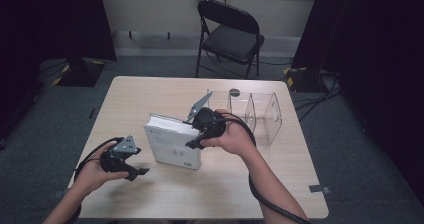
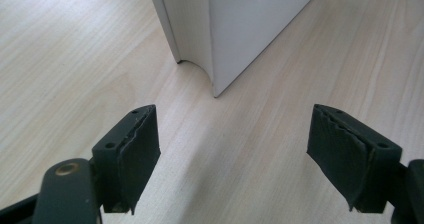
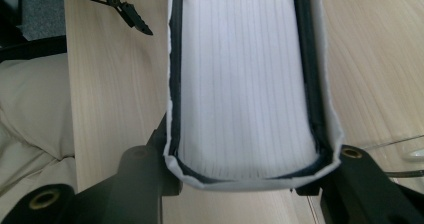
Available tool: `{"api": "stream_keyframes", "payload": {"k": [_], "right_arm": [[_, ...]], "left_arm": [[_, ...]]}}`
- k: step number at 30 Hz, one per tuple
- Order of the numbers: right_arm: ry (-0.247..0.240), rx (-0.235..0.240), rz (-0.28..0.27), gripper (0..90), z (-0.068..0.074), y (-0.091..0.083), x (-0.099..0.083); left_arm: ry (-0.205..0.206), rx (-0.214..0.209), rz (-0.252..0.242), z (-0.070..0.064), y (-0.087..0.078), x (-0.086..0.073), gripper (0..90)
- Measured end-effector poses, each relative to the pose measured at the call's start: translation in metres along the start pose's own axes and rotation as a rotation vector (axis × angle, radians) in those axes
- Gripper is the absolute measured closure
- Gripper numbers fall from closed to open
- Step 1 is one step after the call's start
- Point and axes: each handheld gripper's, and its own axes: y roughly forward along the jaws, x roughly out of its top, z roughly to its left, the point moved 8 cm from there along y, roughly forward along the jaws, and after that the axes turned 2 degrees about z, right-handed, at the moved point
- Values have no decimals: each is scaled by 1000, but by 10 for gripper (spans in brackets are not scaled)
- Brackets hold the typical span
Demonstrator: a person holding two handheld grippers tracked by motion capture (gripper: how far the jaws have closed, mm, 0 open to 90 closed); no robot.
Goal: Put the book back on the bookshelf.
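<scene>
Gripping a thick white book [image 1: 172,141], the right hand-held gripper [image 1: 196,136] has its jaws pressed against the two covers, one on each side, at the book's far right end. In the right gripper view the book [image 3: 245,84] fills the gap between the jaws, its page block showing white between the covers. The book stands near the middle of the bench [image 1: 150,91], tilted so that its broad cover faces the near side, with its near end close to or on the wood; whether the far end is lifted I cannot tell.

To the near left, the left hand-held gripper [image 1: 131,166] hovers just off the book with nothing between its jaws, which stand wide apart. In the left gripper view, this gripper [image 2: 232,154] looks at the book's lower corner [image 2: 215,79] resting on the bench, near but not touching.

Behind and to the right of the right hand stands a clear plastic divider rack [image 1: 262,115]. A black folding chair [image 1: 230,34] stands beyond the far edge.
</scene>
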Motion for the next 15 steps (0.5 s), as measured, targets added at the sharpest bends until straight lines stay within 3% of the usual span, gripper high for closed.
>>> {"api": "stream_keyframes", "payload": {"k": [6, 11, 14, 15], "right_arm": [[4, 0, 1, 512, -1, 0, 0], [-9, 4, 18, 507, -1, 0, 1], [3, 6, 24, 502, -2, 0, 1], [-2, 3, 26, 499, -2, 0, 2]], "left_arm": [[-9, -10, 1, -1, 9, -4, 204], [-14, 8, 2, -1, 16, -10, 203], [-9, -12, 22, -3, 19, -13, 200], [-12, -2, -4, -4, 23, -13, 197]]}}
